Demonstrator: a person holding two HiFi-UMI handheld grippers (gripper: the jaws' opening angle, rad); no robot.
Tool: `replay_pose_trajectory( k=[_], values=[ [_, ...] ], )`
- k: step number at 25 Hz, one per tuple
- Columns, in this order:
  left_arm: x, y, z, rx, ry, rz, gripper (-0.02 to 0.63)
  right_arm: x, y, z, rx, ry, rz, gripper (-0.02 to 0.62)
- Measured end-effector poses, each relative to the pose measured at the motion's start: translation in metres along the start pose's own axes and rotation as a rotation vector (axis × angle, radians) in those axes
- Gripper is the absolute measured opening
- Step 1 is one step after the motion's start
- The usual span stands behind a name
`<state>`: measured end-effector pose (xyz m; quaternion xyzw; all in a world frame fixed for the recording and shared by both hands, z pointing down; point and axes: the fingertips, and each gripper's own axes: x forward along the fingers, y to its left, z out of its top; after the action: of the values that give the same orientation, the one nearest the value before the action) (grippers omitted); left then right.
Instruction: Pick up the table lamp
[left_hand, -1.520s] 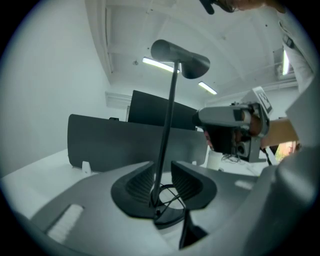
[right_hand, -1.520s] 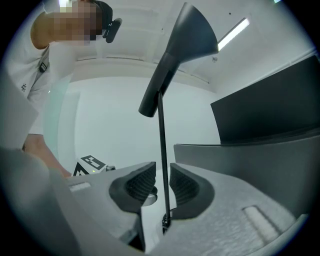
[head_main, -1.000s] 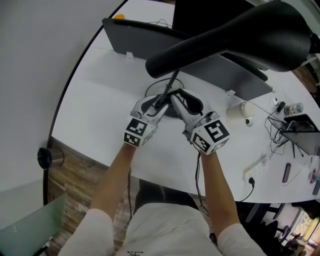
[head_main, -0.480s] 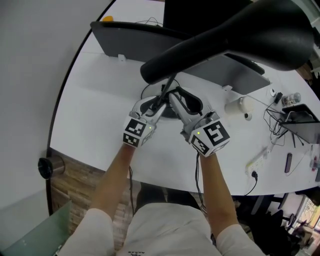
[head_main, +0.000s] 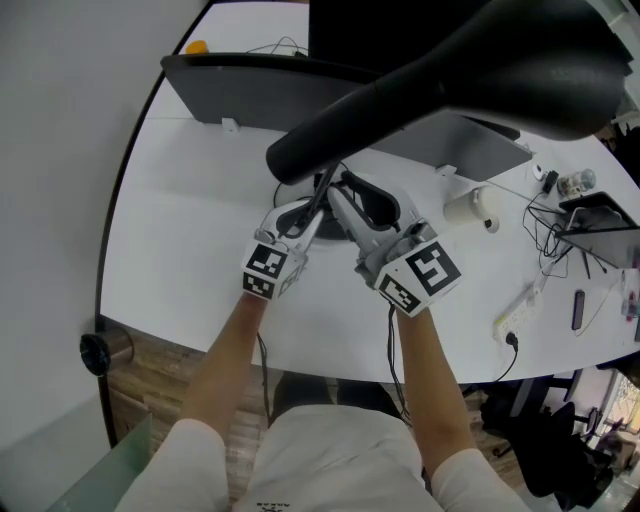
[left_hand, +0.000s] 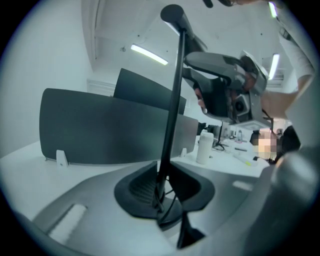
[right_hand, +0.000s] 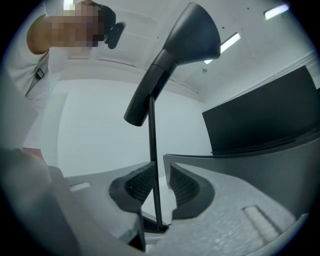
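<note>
head view / lamp: black table lamp (head_main: 470, 70). The head fills the top of the frame. The thin stem (head_main: 325, 185) drops to the white desk (head_main: 180, 230). The base is mostly hidden under the grippers.
head view / left gripper: the left gripper (head_main: 316, 203) comes in from the lamp's left, tips at the stem, jaws narrow.
head view / right gripper: the right gripper (head_main: 352, 200) is on the lamp's right, tips just beside the stem and close to the left gripper's.
head view / behind lamp: grey divider panel (head_main: 240, 80), with a black monitor (head_main: 400, 25) beyond it.
head view / right of lamp: white bottle (head_main: 470, 207) near. The power strip (head_main: 520, 325) is well apart, by the desk edge.
left gripper view / jaws: they have just been closing. Both pads now sit tight on the stem, so the lamp is gripped. A thin cable (left_hand: 170, 200) runs down beside the stem in the same gap.
left gripper view / around lamp: the right gripper shows up and right of the stem, the bottle lower right, the divider panel behind.
right gripper view / jaws: slightly apart, not clamped. The stem stands between them, against one pad, with a sliver of gap to the other.
right gripper view / around lamp: the lamp head is tilted overhead. The monitor and divider panel are right of the stem.
</note>
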<state>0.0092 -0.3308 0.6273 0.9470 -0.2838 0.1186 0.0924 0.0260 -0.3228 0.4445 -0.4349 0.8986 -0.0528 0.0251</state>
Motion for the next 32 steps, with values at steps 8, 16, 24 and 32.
replay_pose_trajectory(
  k=[8, 16, 24, 32],
  values=[
    [0.002, -0.001, 0.000, -0.002, -0.003, -0.032, 0.066, 0.000, 0.013, 0.012, -0.047, -0.009, 0.056, 0.090],
    [0.002, -0.002, 0.000, -0.016, -0.004, -0.047, 0.066, 0.016, 0.018, 0.029, -0.069, -0.040, 0.051, 0.089],
    [0.002, -0.002, 0.001, -0.009, 0.005, -0.072, 0.067, 0.019, 0.018, 0.045, -0.089, -0.063, 0.048, 0.081],
    [0.002, -0.002, 0.001, -0.009, 0.007, -0.070, 0.066, 0.016, 0.018, 0.065, -0.105, -0.094, 0.065, 0.082]
  ],
)
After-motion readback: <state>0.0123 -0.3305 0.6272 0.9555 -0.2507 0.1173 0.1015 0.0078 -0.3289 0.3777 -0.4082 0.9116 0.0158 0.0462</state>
